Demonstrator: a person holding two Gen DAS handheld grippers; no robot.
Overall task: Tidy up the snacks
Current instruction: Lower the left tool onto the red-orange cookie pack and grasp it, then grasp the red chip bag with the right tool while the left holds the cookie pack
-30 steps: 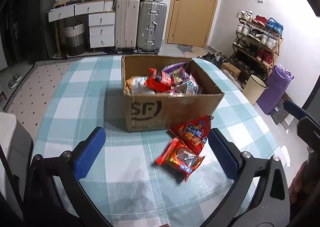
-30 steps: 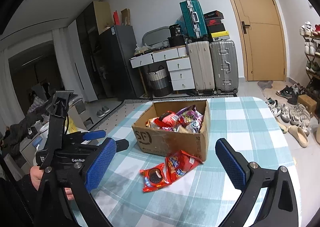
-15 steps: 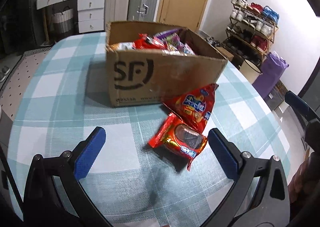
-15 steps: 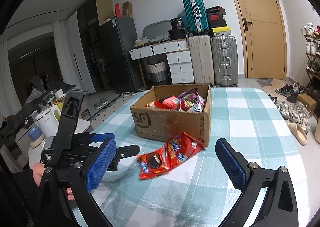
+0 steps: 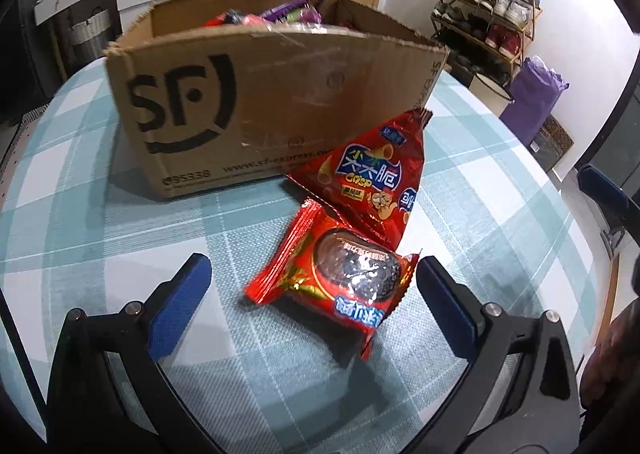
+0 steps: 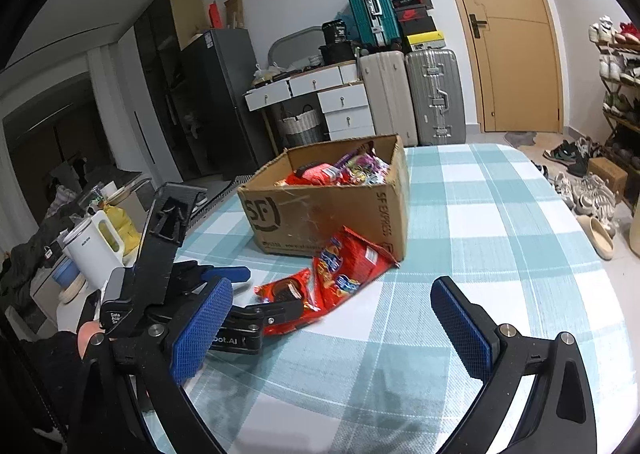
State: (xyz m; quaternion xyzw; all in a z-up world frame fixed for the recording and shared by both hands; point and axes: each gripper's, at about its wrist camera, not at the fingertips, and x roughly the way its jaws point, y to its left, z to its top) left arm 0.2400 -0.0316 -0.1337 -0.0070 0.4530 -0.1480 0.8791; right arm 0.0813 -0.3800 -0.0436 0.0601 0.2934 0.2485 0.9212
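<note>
Left wrist view: left claw (image 5: 308, 286) wide open, holding nothing, blue pads (image 5: 180, 304) on either side of red cookie packet (image 5: 336, 280); right pad just beside packet's corner, whether touching cannot be told. Packet flat on checked surface (image 5: 100, 238). Behind it, larger red crisp bag (image 5: 368, 174), leaning with top corner against front wall of cardboard box (image 5: 256, 102). Box marked "SF", standing on surface, filled with mixed snack packets (image 5: 280, 16).

Right wrist view: right claw (image 6: 332, 330) also wide open and empty, above bare part of surface, well apart from snacks. Left claw (image 6: 256, 294) seen from the side, low over cookie packet (image 6: 286, 292), held by a hand (image 6: 90, 336) at lower left. Crisp bag (image 6: 348, 266) beside box corner (image 6: 396, 210).
</note>
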